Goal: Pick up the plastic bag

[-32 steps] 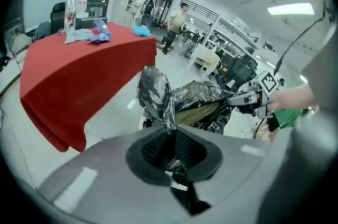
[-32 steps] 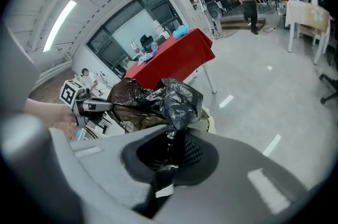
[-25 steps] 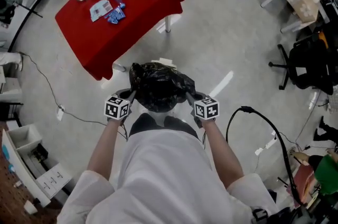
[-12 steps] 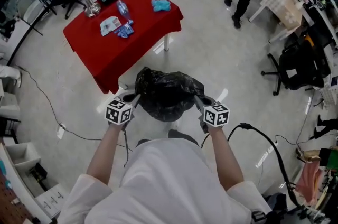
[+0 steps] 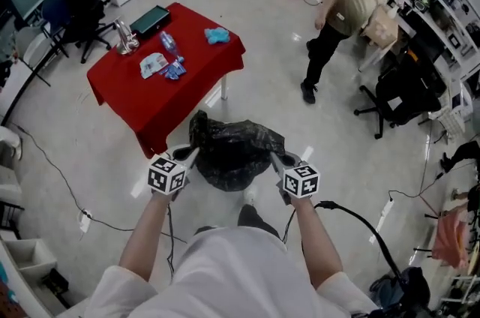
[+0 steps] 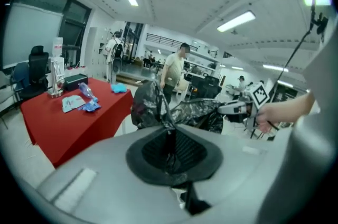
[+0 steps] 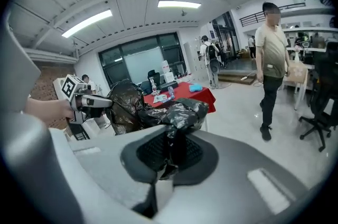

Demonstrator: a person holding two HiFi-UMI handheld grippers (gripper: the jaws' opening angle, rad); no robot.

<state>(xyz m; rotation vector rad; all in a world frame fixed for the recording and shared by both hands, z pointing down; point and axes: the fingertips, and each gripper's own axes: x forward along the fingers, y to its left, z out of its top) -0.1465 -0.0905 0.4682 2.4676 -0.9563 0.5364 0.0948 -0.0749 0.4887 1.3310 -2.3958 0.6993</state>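
Above floor [image 5: 67, 151], left gripper [image 5: 193, 152] and right gripper [image 5: 272, 157] fingers pinch plastic bag [image 5: 232, 155].

No text, brand, number or sign can be read in any view. The cube [image 5: 166, 175] on the left gripper [image 5: 193, 154] and the cube [image 5: 301, 181] on the right gripper [image 5: 274, 157] carry only black-and-white square marker patterns, with no letters or digits. The packets [image 5: 154, 66] and bottle [image 5: 167, 43] on the red table [image 5: 127, 95] have some print, but it is too small and blurred to make out.
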